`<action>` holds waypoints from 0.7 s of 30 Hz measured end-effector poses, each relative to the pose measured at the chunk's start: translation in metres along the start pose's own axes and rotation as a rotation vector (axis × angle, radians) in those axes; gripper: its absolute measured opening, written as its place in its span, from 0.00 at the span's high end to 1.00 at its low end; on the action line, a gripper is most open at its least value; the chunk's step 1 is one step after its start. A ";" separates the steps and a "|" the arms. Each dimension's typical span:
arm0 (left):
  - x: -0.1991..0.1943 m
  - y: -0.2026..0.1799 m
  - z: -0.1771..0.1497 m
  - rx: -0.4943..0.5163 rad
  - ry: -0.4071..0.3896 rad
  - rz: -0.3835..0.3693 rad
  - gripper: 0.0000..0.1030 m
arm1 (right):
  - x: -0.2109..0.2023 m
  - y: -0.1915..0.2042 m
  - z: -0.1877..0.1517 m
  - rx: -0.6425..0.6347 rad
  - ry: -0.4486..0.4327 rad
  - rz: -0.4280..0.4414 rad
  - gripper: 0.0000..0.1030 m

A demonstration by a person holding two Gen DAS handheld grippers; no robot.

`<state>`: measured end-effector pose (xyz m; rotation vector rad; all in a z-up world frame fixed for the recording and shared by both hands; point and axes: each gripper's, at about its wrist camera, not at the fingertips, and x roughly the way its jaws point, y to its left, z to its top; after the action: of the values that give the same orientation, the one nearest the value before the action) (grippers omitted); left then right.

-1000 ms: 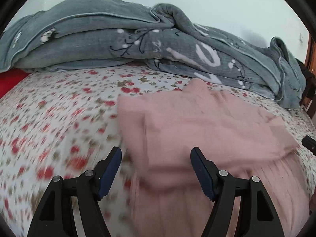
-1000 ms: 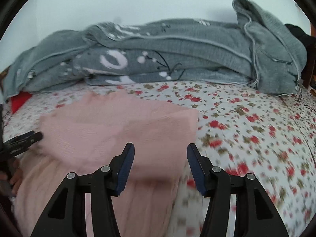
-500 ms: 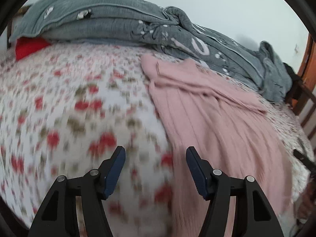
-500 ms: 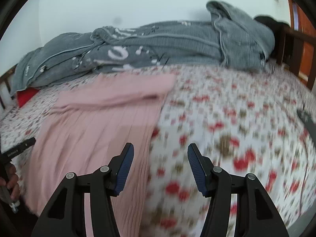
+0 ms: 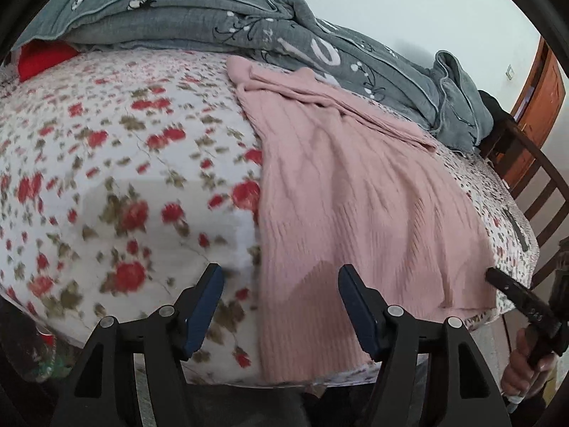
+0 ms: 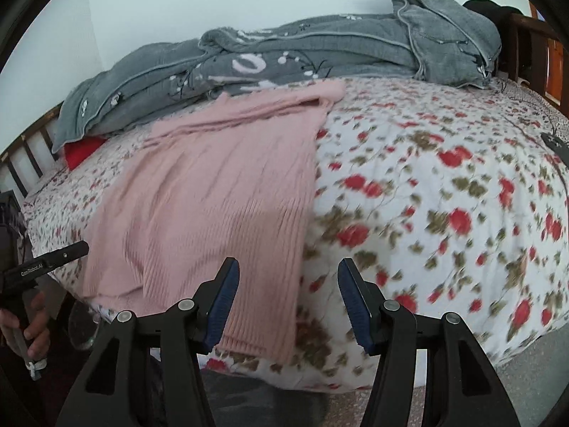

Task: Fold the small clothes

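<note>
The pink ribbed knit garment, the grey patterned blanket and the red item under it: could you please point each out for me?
Pink ribbed knit garment (image 5: 355, 195): left wrist view, middle of its body.
Grey patterned blanket (image 6: 320, 53): right wrist view, its folded middle.
Red item (image 5: 42, 58): left wrist view, its exposed part.

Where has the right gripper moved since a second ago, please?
Yes: the right gripper has drawn back from the grey blanket to the pink sweater's hem at the bed's edge.
</note>
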<state>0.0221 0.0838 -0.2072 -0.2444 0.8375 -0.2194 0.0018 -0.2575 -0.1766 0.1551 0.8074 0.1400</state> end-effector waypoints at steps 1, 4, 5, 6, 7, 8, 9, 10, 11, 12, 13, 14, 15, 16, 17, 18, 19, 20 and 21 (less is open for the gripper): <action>0.000 -0.002 -0.001 -0.001 -0.005 -0.002 0.38 | 0.002 0.002 -0.002 0.004 0.007 0.008 0.45; 0.003 -0.007 -0.005 -0.002 -0.024 0.018 0.50 | 0.006 0.011 -0.004 -0.015 0.016 0.017 0.46; 0.005 -0.009 -0.005 -0.012 -0.019 0.025 0.62 | 0.006 0.015 -0.004 -0.039 0.011 -0.005 0.49; 0.007 -0.009 -0.006 -0.027 -0.014 0.025 0.66 | 0.006 0.016 -0.004 -0.042 0.007 -0.017 0.51; 0.008 -0.009 -0.006 -0.040 -0.017 0.027 0.71 | 0.007 0.018 -0.005 -0.041 0.006 -0.023 0.52; 0.006 -0.008 -0.007 -0.047 -0.029 0.033 0.88 | 0.009 0.020 -0.006 -0.037 0.018 -0.006 0.56; 0.005 -0.008 -0.007 -0.053 -0.037 0.041 0.93 | 0.012 0.021 -0.007 -0.036 0.033 0.010 0.66; 0.002 -0.006 -0.007 -0.061 -0.046 0.037 0.93 | 0.016 0.024 -0.007 -0.043 0.048 0.018 0.76; -0.005 -0.002 -0.008 -0.069 -0.069 0.018 0.94 | 0.017 0.027 -0.009 -0.066 0.047 -0.007 0.95; -0.013 0.002 -0.008 -0.070 -0.098 0.016 0.94 | 0.013 0.026 -0.010 -0.082 0.020 -0.037 0.95; -0.022 0.008 -0.007 -0.072 -0.127 0.023 0.94 | 0.005 0.022 -0.011 -0.069 -0.016 -0.030 0.95; -0.031 0.017 -0.006 -0.081 -0.142 0.007 0.94 | -0.003 0.016 -0.011 -0.045 -0.044 -0.008 0.95; -0.034 0.026 -0.004 -0.097 -0.138 -0.015 0.94 | -0.010 0.008 -0.012 -0.018 -0.067 0.013 0.95; -0.035 0.034 -0.004 -0.120 -0.126 -0.030 0.94 | -0.014 -0.001 -0.012 0.010 -0.081 0.024 0.96; -0.033 0.040 -0.004 -0.139 -0.106 -0.047 0.94 | -0.016 -0.010 -0.012 0.047 -0.083 0.025 0.96; -0.032 0.041 -0.005 -0.139 -0.097 -0.051 0.94 | -0.015 -0.014 -0.012 0.063 -0.078 0.034 0.96; -0.031 0.041 -0.007 -0.130 -0.094 -0.047 0.94 | -0.013 -0.016 -0.011 0.074 -0.068 0.050 0.96; -0.031 0.039 -0.009 -0.118 -0.092 -0.049 0.94 | -0.014 -0.016 -0.013 0.075 -0.068 0.055 0.96; -0.030 0.036 -0.010 -0.111 -0.084 -0.056 0.94 | -0.014 -0.015 -0.013 0.072 -0.070 0.056 0.96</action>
<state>-0.0011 0.1252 -0.2035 -0.3795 0.7607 -0.2136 -0.0162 -0.2739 -0.1784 0.2491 0.7389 0.1576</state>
